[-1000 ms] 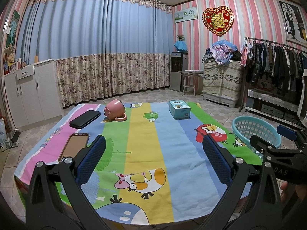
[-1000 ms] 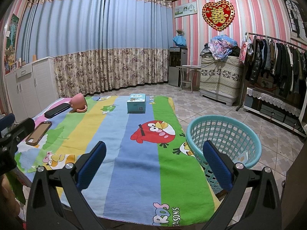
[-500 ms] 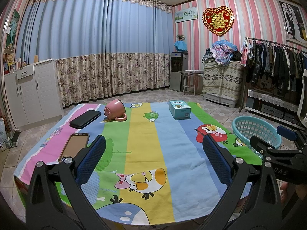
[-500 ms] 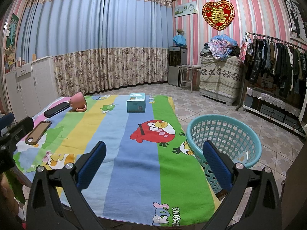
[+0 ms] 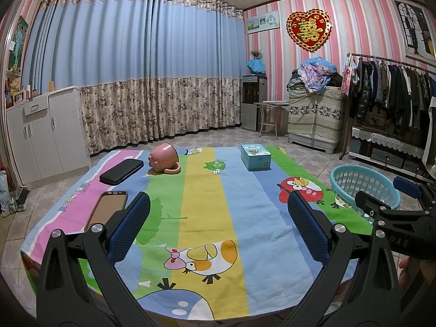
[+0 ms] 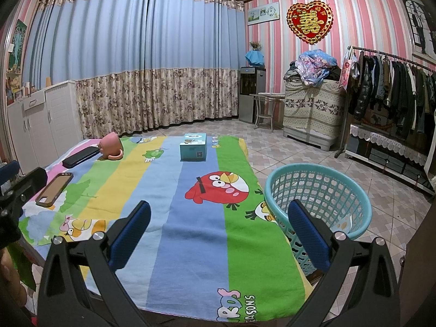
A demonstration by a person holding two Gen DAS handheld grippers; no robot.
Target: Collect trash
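While both claws hang released and empty, teal box (image 6: 193, 147) lies far ahead, nearer right claw (image 6: 219, 234) than left claw (image 5: 218, 230); basket (image 6: 316, 190) just right.

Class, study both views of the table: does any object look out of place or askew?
Yes: the pink mug lies tipped on its side near the far left of the tablecloth, beside the black case. No spill is visible.
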